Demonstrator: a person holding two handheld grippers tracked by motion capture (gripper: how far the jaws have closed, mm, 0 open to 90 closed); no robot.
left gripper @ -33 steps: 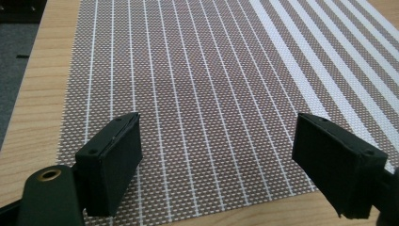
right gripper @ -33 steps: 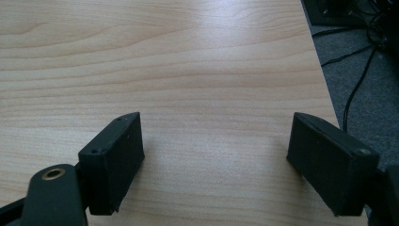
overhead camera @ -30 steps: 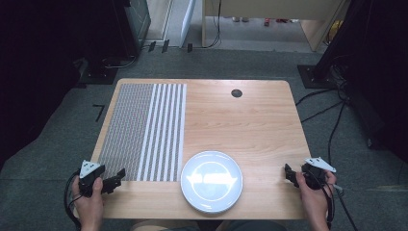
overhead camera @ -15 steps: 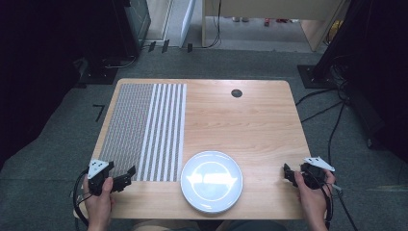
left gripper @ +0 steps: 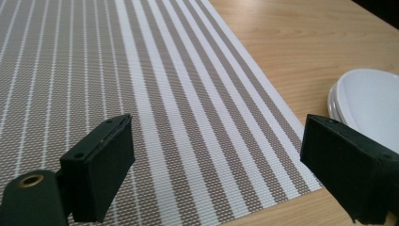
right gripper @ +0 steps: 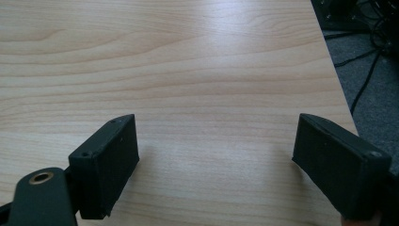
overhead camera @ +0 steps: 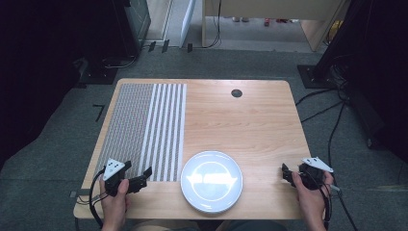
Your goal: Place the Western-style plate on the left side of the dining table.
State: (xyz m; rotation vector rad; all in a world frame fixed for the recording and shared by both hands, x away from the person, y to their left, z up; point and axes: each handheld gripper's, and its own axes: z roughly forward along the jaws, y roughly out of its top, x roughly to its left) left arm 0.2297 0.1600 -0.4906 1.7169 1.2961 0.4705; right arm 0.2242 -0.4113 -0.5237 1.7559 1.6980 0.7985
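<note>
Worktop [overhead camera: 250, 130]: light wood, near-bare on its right half, small dark round port [overhead camera: 236, 93] near the far edge.

Mat [overhead camera: 144, 130]: striped woven placemat, flat on the left half, reaching from the far edge almost to the near edge. Its near right corner lies just beside the plate.

Plate [overhead camera: 211, 181]: white, at the near edge, centre, between the two hands. In the left gripper view its rim [left gripper: 367, 101] reads as possibly doubled, so this may be a stack; cannot tell for sure.

Left tongs [overhead camera: 140, 180]: over the mat's near right corner, pointing toward the plate, jaws spread wide, nothing between them. Left gripper view shows mat beneath and the plate just beyond the right-hand jaw.

Right tongs [overhead camera: 286, 174]: over bare wood near the right edge, well apart from the plate, jaws wide, empty.

Risks, as judged:
- Glazed rim is thin and slick; a shallow bite could let the plate slip or tip.
- If stacked, gripping one rim may drag or rattle the lower plate.
- Plate sits near the worktop's front edge; a sideways shove could push it off.
- Lower jaw may snag the mat corner and pull the mat along.
</note>
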